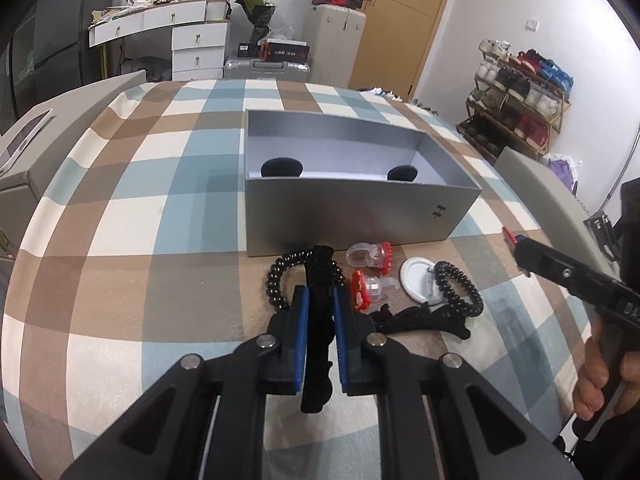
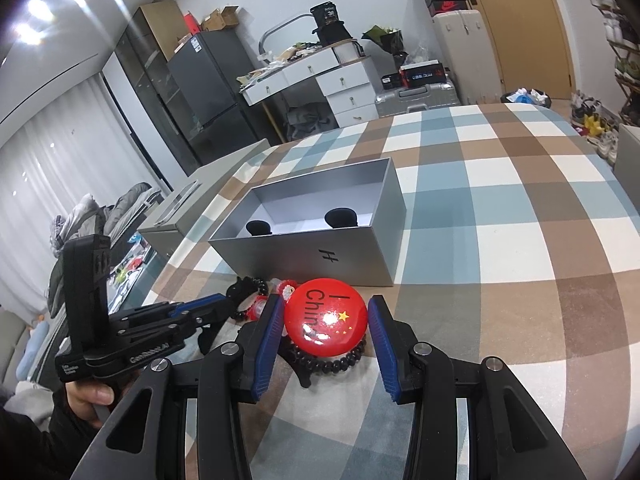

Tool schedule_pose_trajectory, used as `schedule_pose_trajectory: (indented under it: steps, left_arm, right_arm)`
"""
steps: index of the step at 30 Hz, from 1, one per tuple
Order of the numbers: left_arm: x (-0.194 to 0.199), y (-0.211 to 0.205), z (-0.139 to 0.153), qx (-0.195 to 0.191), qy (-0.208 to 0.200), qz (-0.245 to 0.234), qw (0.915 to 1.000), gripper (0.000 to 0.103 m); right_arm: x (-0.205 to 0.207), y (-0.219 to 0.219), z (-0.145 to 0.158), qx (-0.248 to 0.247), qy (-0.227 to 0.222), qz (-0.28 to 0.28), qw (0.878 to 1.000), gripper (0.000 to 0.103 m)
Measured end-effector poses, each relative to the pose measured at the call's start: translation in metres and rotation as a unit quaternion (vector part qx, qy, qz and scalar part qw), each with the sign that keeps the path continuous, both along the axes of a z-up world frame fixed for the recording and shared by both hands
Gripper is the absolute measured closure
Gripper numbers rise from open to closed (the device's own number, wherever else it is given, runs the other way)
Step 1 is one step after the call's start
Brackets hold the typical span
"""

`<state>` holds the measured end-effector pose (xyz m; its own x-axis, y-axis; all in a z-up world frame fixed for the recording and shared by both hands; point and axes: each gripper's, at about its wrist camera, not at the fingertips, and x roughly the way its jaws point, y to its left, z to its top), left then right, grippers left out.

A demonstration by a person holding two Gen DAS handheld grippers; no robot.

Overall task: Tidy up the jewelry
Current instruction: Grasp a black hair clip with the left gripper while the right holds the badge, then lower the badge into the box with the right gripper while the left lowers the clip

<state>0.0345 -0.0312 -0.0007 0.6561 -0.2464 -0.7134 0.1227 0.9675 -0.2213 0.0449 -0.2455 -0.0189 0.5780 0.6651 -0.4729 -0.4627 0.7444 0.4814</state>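
Two dark pieces are seen inside the grey box (image 1: 360,216), w/ the rest of the jewelry heaped just in front of its near wall: bead bracelet (image 1: 276,280), clear rings (image 1: 368,254), red badge (image 2: 326,320). Left tongs (image 1: 320,292) are clenched on a black band (image 1: 320,312); right tongs (image 2: 326,299) are held released, badge framed btwn the pads but prob. not touched. Step in hand is judged: band pickup. Next, a lift over the near wall and a drop inside are needed, w/o the bracelet being snagged.

L: my left gripper (image 1: 320,312) clamped, lower centre | R: my right gripper (image 2: 326,320) spread wide, lower centre
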Motion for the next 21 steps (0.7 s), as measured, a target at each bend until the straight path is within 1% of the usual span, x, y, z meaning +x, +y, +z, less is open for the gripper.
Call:
schedule_pose_trajectory:
  steps: [3,7,14,16,19,21]
  left_arm:
    - [-0.004,0.002,0.006,-0.009,-0.01,-0.001,0.9999,0.096]
    - [-0.013,0.005,0.019,-0.021,-0.039,0.001,0.999,0.096]
    - [-0.008,0.012,0.044,-0.03,-0.09,0.01,0.9955,0.096]
    - [0.0,0.013,0.047,-0.033,-0.095,0.004,0.9949,0.096]
    - [0.014,0.012,0.046,-0.028,-0.095,0.001,0.995,0.096]
    - [0.021,0.013,0.045,-0.026,-0.095,0.002,0.9952,0.096]
  right_arm:
    - [0.001,0.001,0.001,0.0,-0.001,0.001,1.0,0.061]
    - [0.0,0.003,0.006,-0.001,-0.008,0.003,1.0,0.061]
    - [0.002,-0.001,0.023,-0.007,-0.037,-0.002,0.999,0.061]
    - [0.006,-0.002,0.029,-0.006,-0.041,-0.005,0.999,0.061]
    - [0.014,0.001,0.036,-0.021,-0.049,-0.015,0.998,0.061]
    - [0.02,0.003,0.041,-0.011,-0.047,-0.011,0.999,0.061]
